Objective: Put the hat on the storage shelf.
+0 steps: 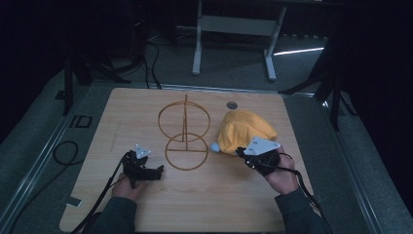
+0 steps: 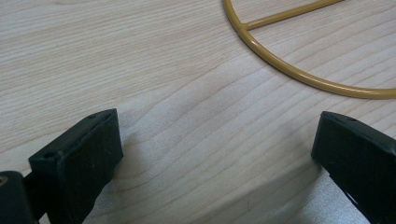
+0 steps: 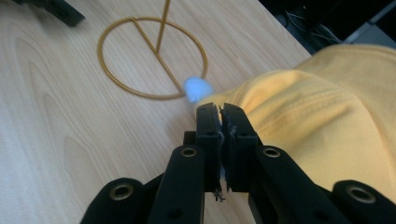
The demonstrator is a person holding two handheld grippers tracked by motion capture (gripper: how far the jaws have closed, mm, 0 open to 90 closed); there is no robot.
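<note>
A yellow cloth cap lies on the right half of the wooden table. My right gripper is at the cap's near left edge. In the right gripper view its jaws stand pressed together on the rim of the cap, with a thin strip of cloth showing between them. A small pale blue blob sits just ahead of the tips. A gold wire stand, two rings on a rod, lies in the middle. My left gripper rests open on the table to its left, with bare wood between its jaws.
Part of the stand's gold ring curves past ahead of the left jaws. A round grommet sits near the table's far edge. Beyond the table stands a white frame. Black cables lie on the floor at left.
</note>
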